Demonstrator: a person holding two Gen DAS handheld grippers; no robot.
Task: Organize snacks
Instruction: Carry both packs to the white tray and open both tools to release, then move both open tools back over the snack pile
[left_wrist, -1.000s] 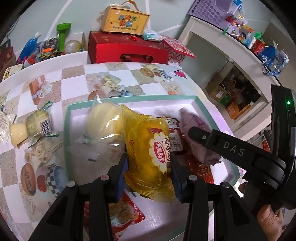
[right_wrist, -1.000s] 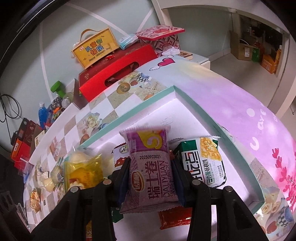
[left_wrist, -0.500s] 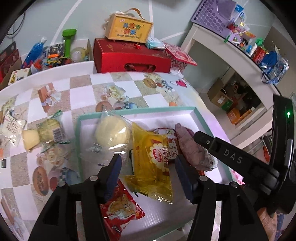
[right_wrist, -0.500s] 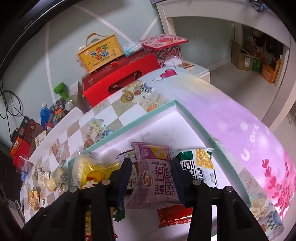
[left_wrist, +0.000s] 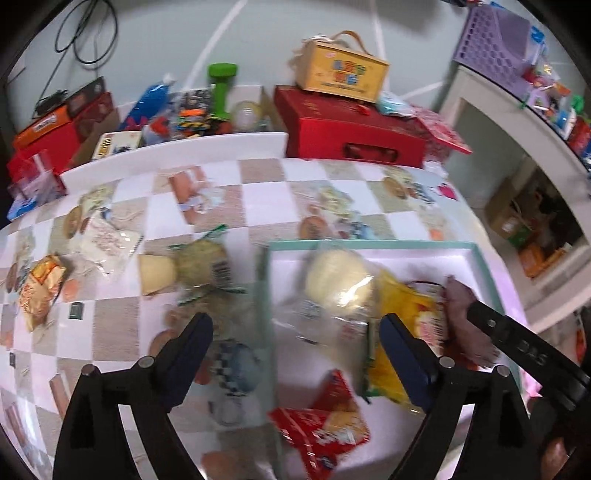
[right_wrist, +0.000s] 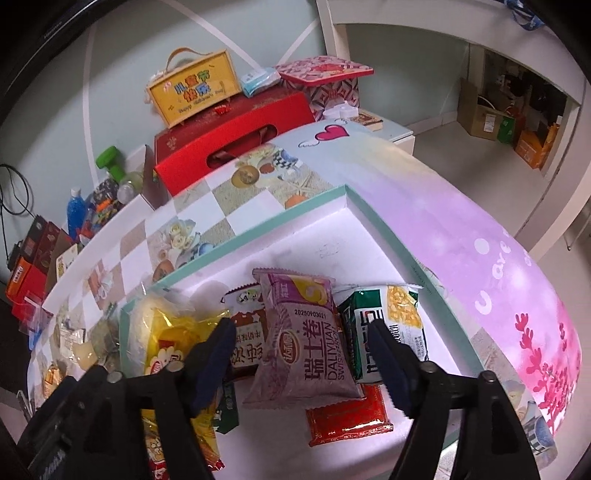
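Note:
A teal-rimmed white box (left_wrist: 476, 254) (right_wrist: 373, 218) holds several snacks: a clear-wrapped pale bun (left_wrist: 338, 280), a yellow packet (left_wrist: 400, 306) (right_wrist: 166, 343), a purple Swiss-roll packet (right_wrist: 306, 339), a green corn packet (right_wrist: 384, 325) and red packets (left_wrist: 325, 428) (right_wrist: 347, 417). My left gripper (left_wrist: 295, 336) is open and empty, over the box's left rim. My right gripper (right_wrist: 301, 350) is open, its jaws apart either side of the purple packet, which lies in the box. Loose snacks lie on the checked cloth to the left: a green-wrapped cake (left_wrist: 205, 260), a white packet (left_wrist: 107, 240), an orange packet (left_wrist: 40, 288).
A red gift box (left_wrist: 351, 129) (right_wrist: 236, 136) with a yellow carry box (left_wrist: 343, 70) on it stands at the table's back. Bottles, a green dumbbell (left_wrist: 221, 85) and cartons crowd the back left. A white shelf unit (left_wrist: 535, 147) stands to the right.
Both grippers have opened and pulled back. The left let go of the yellow packet and swung left; the right released the purple packet. Both packets now lie in the box.

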